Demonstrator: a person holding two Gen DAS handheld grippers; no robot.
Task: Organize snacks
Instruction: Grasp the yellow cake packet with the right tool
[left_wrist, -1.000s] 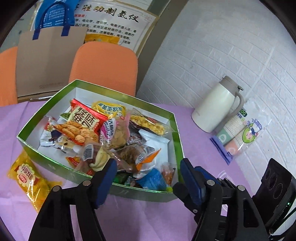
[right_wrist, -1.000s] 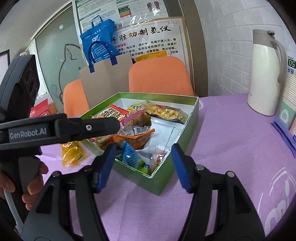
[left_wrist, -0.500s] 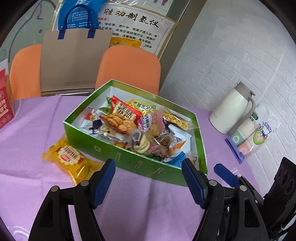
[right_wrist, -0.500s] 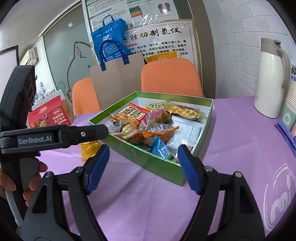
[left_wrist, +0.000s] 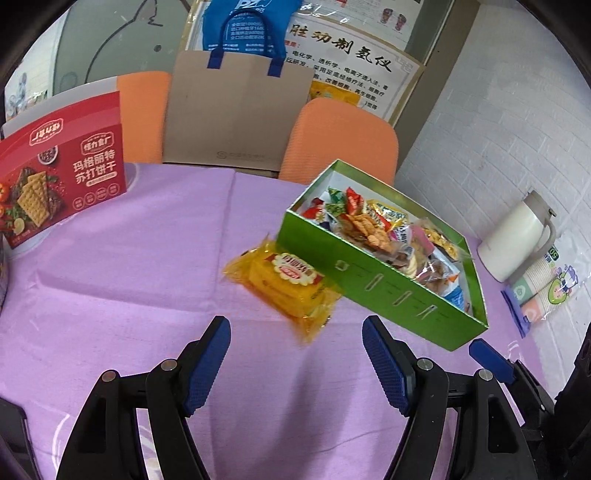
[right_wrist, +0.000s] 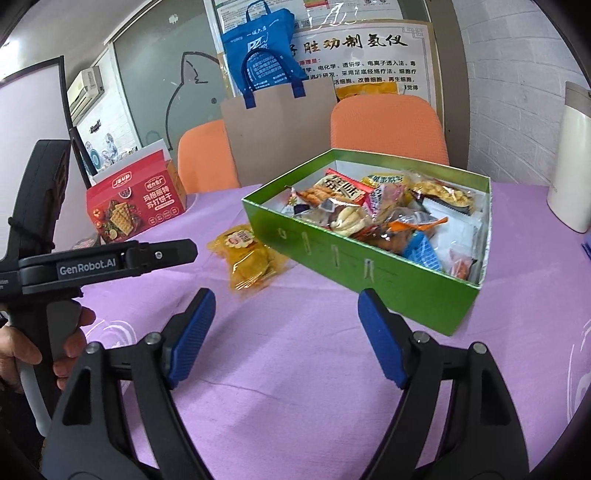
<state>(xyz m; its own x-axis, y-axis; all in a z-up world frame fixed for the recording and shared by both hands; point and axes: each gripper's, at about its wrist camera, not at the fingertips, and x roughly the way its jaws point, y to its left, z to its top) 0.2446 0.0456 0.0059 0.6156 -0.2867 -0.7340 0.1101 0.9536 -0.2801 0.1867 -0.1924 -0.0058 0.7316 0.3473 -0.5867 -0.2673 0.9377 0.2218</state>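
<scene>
Now-shifted yellow pkt (left_wrist: 286, 282) just ahead of open L gripper (left_wrist: 295, 363)

A table under a lilac cloth (left_wrist: 155, 266) carries everything. A green open-topped box (left_wrist: 384, 291) heaped with snack packets sits toward the right, and a yellow biscuit packet (left_wrist: 286, 282) lies flat against its near left side. At the far left stands a red cracker box (left_wrist: 61, 173). A cream thermos jug (left_wrist: 517, 240) and a sleeve of paper cups (left_wrist: 543, 291) rest by the brick wall
</scene>
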